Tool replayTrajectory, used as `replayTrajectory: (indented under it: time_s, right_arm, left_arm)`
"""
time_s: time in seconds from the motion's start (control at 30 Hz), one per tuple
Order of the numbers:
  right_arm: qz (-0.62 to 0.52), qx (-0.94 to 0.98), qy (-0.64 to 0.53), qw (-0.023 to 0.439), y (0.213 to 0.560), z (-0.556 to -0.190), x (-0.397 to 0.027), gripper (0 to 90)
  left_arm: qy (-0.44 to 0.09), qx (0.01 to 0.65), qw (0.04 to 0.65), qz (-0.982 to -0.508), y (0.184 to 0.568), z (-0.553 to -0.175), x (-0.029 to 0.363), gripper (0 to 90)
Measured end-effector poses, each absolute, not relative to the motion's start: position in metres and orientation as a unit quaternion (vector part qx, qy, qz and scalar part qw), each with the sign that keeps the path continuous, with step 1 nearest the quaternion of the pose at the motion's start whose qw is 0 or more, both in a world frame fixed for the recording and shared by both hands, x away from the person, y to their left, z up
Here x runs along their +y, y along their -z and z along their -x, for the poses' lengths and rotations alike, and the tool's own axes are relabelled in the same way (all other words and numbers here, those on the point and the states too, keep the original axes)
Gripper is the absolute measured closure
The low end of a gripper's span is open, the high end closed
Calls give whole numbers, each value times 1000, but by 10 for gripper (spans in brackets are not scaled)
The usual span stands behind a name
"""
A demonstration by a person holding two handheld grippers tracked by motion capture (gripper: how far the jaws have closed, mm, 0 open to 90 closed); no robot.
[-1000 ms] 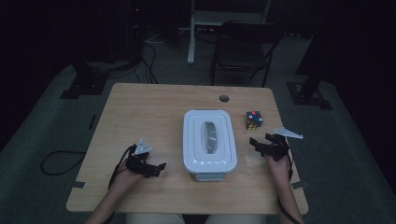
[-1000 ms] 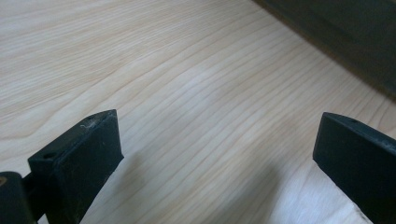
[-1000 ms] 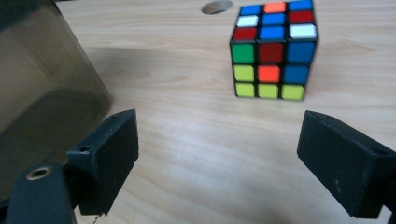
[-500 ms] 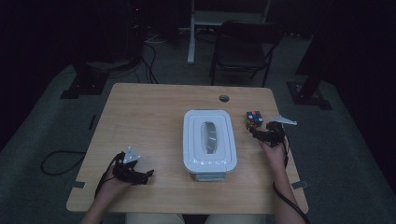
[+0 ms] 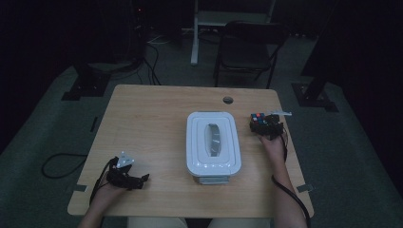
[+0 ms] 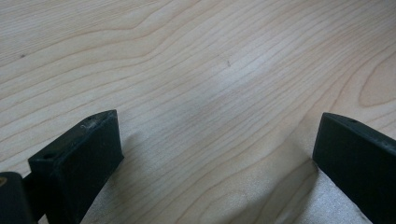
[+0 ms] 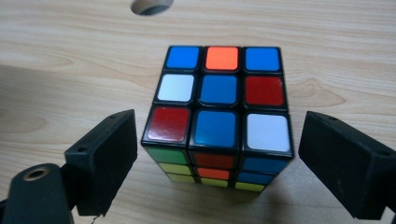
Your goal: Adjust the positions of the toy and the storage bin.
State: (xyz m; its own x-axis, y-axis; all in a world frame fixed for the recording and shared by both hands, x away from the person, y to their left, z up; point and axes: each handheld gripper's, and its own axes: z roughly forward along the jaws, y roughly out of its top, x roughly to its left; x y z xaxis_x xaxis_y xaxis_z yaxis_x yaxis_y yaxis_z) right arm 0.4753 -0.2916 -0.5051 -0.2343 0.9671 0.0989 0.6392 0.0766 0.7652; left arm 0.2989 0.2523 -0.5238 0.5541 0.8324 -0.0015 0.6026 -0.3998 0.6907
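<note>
Item 1 — puzzle cube (image 7: pixel 218 119): a three-by-three colour cube with black edges, standing flat on the desk (image 5: pixel 152 123) near its right edge, just right of the white box and a little nearer than the round cable hole (image 5: pixel 228 100). Top face, as the right gripper view shows it: blue, orange, blue in the far row; white, blue, red in the middle; red, blue, white in the near row. The near side shows green, yellow, red and orange stickers.

Item 2 — right tongs (image 7: pixel 217 161): spread wide, one black jaw on each side of the cube, each with a visible gap to it; nothing held. In the high view the right tongs (image 5: pixel 264 124) sit at the cube, with the hand (image 5: pixel 273 145) behind them and the cable trailing toward the desk's near edge.

Item 3 — left tongs (image 6: pixel 215 158): spread wide over bare wood grain, nothing between the jaws. In the high view the left tongs (image 5: pixel 127 176) lie low at the near left corner of the desk, well apart from the box and the cube.

Item 4 — white box (image 5: pixel 213 148): rectangular with rounded corners, lid on, a clear oval window in the lid; it stands at mid-desk.

Item 5 — surroundings: a dark chair (image 5: pixel 249 52) beyond the far edge.
</note>
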Motion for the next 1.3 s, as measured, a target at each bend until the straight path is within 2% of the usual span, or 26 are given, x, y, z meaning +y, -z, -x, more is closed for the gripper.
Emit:
replayTrajectory:
  time_s: [0.27, 0.43, 0.5, 0.63, 1.0, 1.3]
  right_arm:
    - [-585, 703, -338, 222, 514, -482, -288, 149]
    - [-592, 702, -333, 215, 517, -483, -289, 240]
    - [-590, 705, -335, 207, 518, -483, -289, 309]
    - [-584, 714, -316, 222, 517, -483, -286, 336]
    - [-574, 721, -315, 226, 512, -474, -286, 338]
    - [-544, 734, -339, 225, 498, -440, -289, 339]
  left_arm:
    - [-181, 439, 322, -819, 524, -299, 251, 21]
    - [-182, 439, 322, -819, 524, -299, 251, 21]
    - [-182, 439, 322, -819, 524, -299, 251, 21]
    - [-181, 438, 322, -819, 524, -299, 251, 21]
    - [-181, 437, 322, -820, 524, -299, 251, 21]
    - [-182, 440, 321, -819, 524, -299, 251, 21]
